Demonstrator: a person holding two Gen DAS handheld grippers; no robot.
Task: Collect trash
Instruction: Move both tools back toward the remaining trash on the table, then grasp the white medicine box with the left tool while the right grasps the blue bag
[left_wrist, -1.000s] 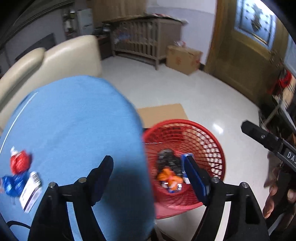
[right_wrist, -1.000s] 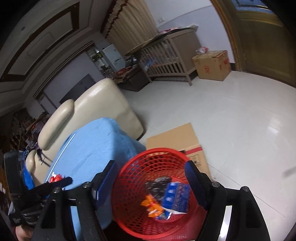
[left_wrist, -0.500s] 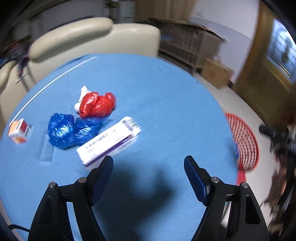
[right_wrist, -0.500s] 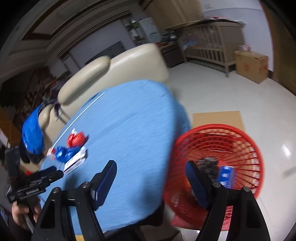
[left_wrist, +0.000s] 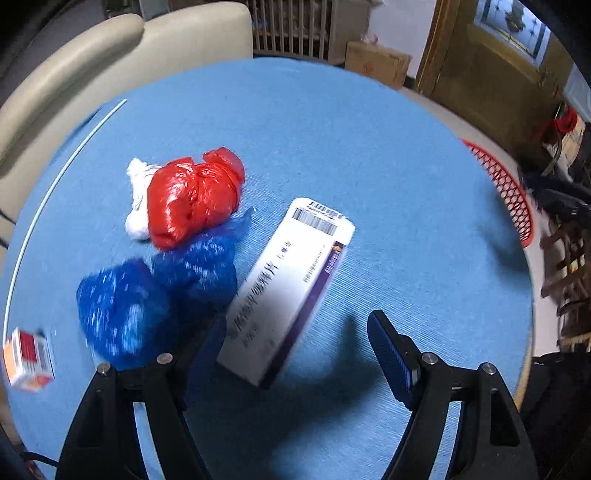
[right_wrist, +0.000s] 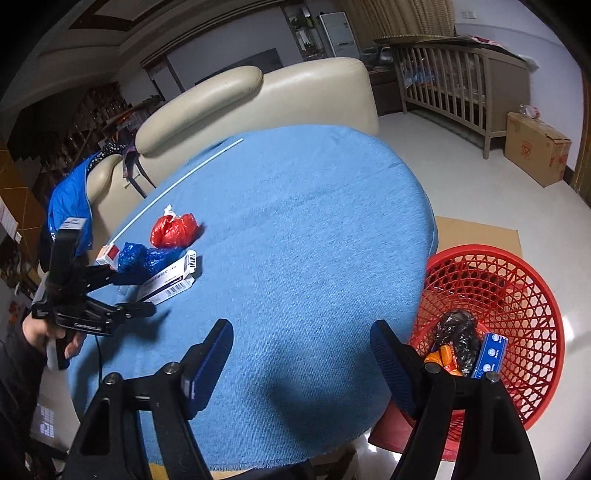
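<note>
Our left gripper (left_wrist: 291, 343) has swung off the red basket (right_wrist: 517, 295) and back over the tabletop (left_wrist: 332, 129), its fingers wide apart with nothing between them. Judging by that, one drop is done and we are lining up the next pick. The white medicine box (left_wrist: 288, 288) lies flat just ahead of the fingers and looks the likeliest target. Touching its left side is the blue plastic bag (left_wrist: 147, 295), which crowds the left finger and could get pinched along with the box. Beyond sits the red plastic bag (left_wrist: 192, 199) with a white wad (left_wrist: 136, 184) against it, and a small orange carton (left_wrist: 27, 360) lies off to the left.

Our right gripper (right_wrist: 301, 350) hangs open and empty between tabletop and basket. The basket stands on the floor, already holding a black bag (right_wrist: 456, 332) and a blue pack (right_wrist: 489, 354). Farther off are the cream sofa (right_wrist: 258, 99) and a cardboard box (right_wrist: 535, 151).
</note>
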